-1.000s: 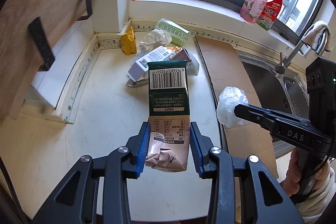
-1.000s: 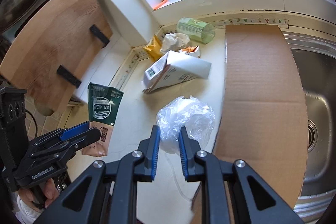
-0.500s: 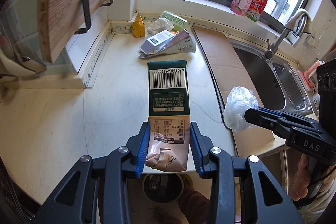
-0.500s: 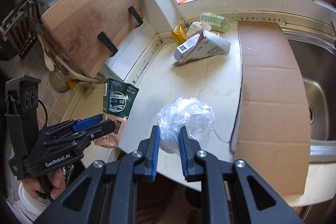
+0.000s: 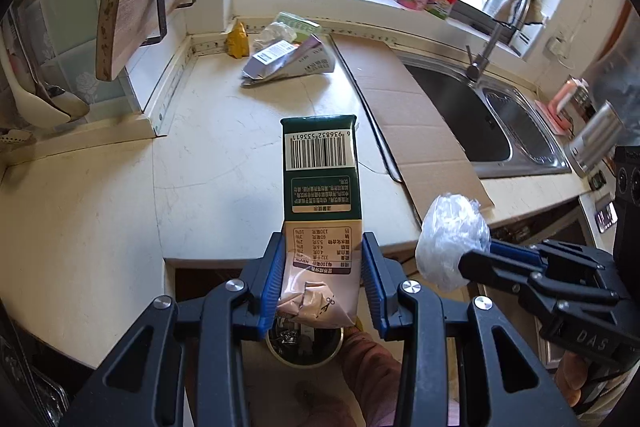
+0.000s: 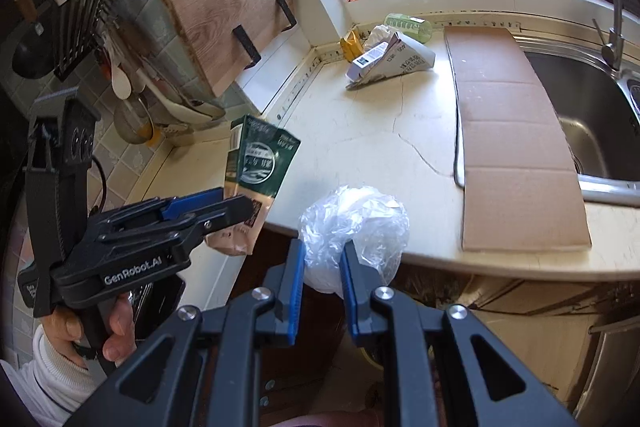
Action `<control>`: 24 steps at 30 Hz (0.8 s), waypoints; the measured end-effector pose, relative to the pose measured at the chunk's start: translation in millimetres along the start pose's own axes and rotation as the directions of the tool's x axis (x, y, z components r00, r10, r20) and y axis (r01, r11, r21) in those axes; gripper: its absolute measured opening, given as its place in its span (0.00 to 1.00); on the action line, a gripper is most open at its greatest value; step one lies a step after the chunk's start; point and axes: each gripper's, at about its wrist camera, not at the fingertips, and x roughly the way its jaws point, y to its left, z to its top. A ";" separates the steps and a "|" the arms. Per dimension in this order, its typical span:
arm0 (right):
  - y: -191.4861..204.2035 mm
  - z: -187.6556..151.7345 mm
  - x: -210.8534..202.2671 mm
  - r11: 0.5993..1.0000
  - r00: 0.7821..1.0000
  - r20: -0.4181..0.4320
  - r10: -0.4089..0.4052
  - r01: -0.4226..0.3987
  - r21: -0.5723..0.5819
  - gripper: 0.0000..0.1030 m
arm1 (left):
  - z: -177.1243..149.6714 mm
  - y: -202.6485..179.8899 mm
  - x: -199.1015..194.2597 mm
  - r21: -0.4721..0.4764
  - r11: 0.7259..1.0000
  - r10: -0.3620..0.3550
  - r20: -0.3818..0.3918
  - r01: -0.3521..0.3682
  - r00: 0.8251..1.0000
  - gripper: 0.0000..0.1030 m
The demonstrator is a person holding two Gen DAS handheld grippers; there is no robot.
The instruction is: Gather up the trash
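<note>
Green and tan, the flattened drink pouch (image 5: 320, 203) sits clamped at its tan lower end between the blue pads of our left gripper (image 5: 322, 281), its barcode end pointing toward twelve o'clock over the front edge of the pale countertop (image 5: 224, 163). At about four o'clock from it in the left wrist view, our right gripper (image 6: 322, 281) pinches a crumpled clear plastic bag (image 6: 354, 223), the pads pressed into the film. Below the pouch, at six o'clock, we see a round bin opening (image 5: 304, 345) on the floor. More trash lies at the counter's far corner, toward twelve o'clock: a squashed white carton (image 5: 288, 63), a yellow wrapper (image 5: 237, 39), a wad of white tissue (image 5: 276, 31) and a pale green packet (image 5: 300, 23). A brown cardboard sheet (image 6: 512, 143) lies flat beside the steel sink (image 6: 592, 123), at two o'clock from the bag.
</note>
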 end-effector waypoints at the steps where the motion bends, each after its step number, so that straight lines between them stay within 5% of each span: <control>1: 2.3 -5.7 -2.7 1.000 1.000 -0.002 -0.006 0.006 -0.002 0.17 | -3.8 -2.6 -1.2 0.005 1.000 -0.002 -0.003 0.002 1.000 0.34; 14: 3.0 -57.9 -4.6 1.000 0.995 -0.098 -0.028 0.027 -0.013 0.17 | -50.3 -26.2 16.2 0.016 1.000 -0.001 -0.096 0.003 0.995 0.34; 24: -29.2 -98.8 37.8 1.000 0.971 -0.240 0.004 -0.005 -0.002 0.17 | -102.9 -35.2 75.1 -0.058 0.998 0.011 -0.212 -0.024 0.977 0.34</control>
